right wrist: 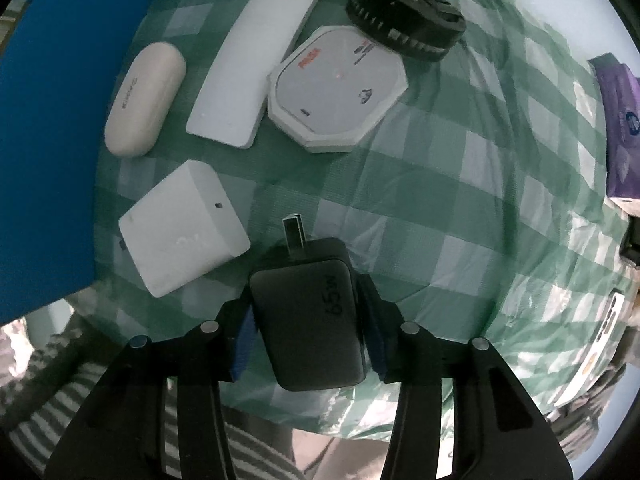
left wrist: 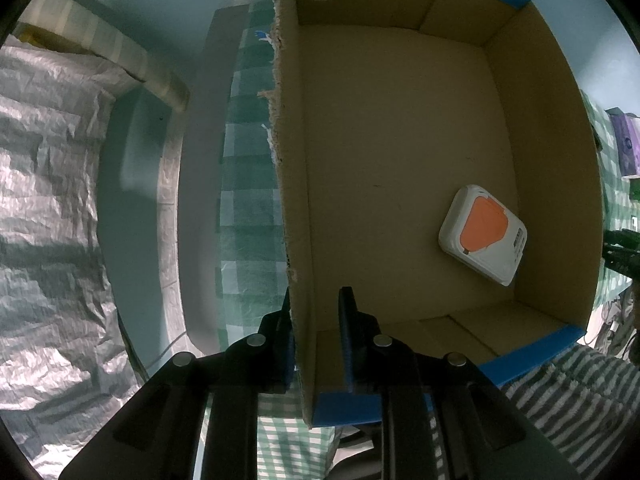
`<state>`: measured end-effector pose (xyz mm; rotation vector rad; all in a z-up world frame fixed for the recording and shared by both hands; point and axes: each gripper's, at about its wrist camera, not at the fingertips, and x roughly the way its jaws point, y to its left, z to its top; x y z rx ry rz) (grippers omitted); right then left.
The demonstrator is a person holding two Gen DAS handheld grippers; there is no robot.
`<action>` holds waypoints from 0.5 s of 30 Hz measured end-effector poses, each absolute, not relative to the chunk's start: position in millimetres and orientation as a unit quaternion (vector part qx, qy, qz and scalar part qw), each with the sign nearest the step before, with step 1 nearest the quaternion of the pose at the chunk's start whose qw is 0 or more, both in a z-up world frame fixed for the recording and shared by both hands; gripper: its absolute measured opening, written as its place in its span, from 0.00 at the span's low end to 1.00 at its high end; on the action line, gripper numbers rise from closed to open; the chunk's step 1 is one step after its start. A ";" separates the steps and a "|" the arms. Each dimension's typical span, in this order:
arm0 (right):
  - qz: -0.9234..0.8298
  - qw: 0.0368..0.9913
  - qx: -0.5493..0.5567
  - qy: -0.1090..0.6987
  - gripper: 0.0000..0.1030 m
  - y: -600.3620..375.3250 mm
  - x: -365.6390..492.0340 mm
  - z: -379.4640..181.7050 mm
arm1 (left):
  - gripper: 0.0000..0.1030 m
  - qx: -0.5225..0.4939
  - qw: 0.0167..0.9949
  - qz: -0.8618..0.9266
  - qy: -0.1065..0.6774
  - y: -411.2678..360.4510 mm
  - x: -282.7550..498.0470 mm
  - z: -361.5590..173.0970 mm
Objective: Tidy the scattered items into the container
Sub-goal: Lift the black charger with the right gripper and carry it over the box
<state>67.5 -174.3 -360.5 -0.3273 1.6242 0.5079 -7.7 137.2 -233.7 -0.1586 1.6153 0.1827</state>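
box: open brown cardboard box (left wrist: 400, 152) with blue outer edges, sitting on the green-checked tablecloth (right wrist: 440, 208)
inside: one white case with an orange top (left wrist: 482, 234), by the box's right wall
left gripper (left wrist: 316, 320): pinched onto the box's left wall, near its near corner
right gripper (right wrist: 306, 300): clamped on a dark charger (right wrist: 308, 312), plug prongs pointing away, just above the cloth
charger writing: "65W"
neighbours: white cube charger (right wrist: 184, 236) just beside it; white oval case (right wrist: 144, 100), long white box (right wrist: 260, 52), white octagonal box (right wrist: 336, 84), black round thing (right wrist: 404, 20) further off
far right edge: purple pack (right wrist: 620, 120)
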 end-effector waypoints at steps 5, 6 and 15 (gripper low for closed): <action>0.224 0.649 -0.134 0.715 0.39 -184.5 71.3 -349.4 | 0.17 -0.071 0.685 0.081 0.721 136.7 -7.7 -234.1; 0.223 0.650 -0.133 0.714 0.40 -186.5 71.4 -348.4 | 0.17 -0.070 0.685 0.081 0.721 136.3 -7.8 -233.9; 0.231 0.660 -0.134 0.702 0.39 -191.6 73.0 -324.0 | 0.17 -0.068 0.684 0.080 0.722 135.5 -8.1 -234.0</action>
